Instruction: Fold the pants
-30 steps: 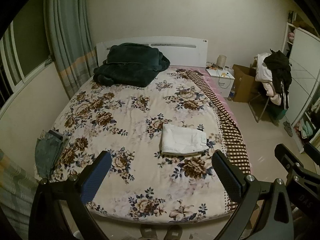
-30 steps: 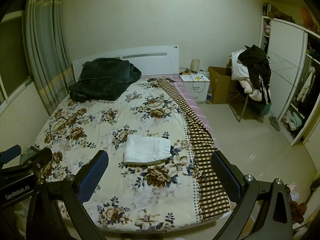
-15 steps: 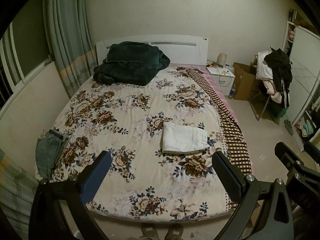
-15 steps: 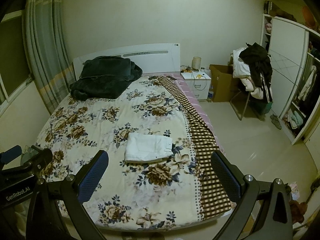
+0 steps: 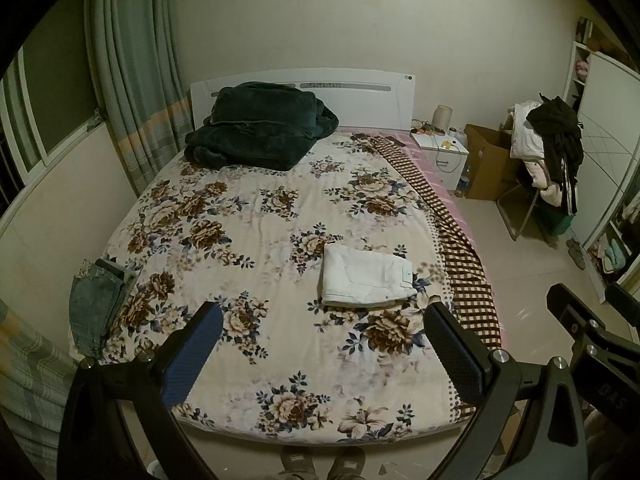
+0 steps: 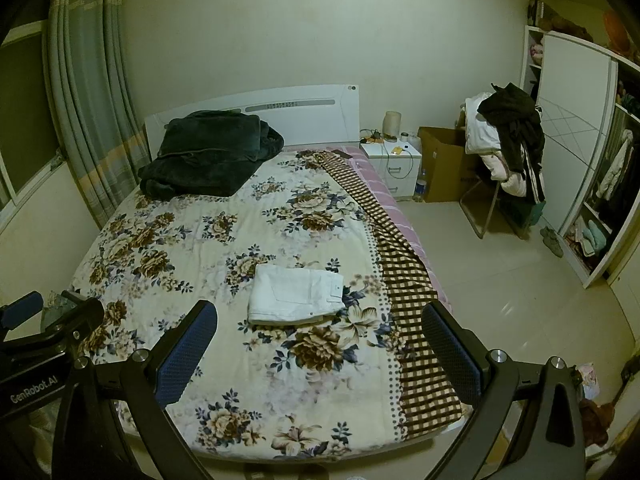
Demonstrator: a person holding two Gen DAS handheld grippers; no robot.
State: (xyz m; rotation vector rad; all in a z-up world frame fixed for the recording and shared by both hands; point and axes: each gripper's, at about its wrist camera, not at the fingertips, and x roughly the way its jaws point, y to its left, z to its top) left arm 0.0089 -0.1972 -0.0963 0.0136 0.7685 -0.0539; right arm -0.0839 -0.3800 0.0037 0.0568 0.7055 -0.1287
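Note:
White pants lie folded in a neat rectangle on the floral bed, toward its right side; they also show in the right wrist view. My left gripper is open and empty, held above the foot of the bed, well short of the pants. My right gripper is open and empty too, at about the same distance. The right gripper's body shows at the right edge of the left view, and the left gripper's body at the left edge of the right view.
Folded blue jeans lie at the bed's left edge. A dark green blanket sits by the headboard. A checked cloth runs down the bed's right side. A nightstand, cardboard box, clothes-laden chair and wardrobe stand right.
Both views have shifted slightly: the bed and pants sit a little lower in the frames. The pants have not moved on the bed. Both grippers stay open.

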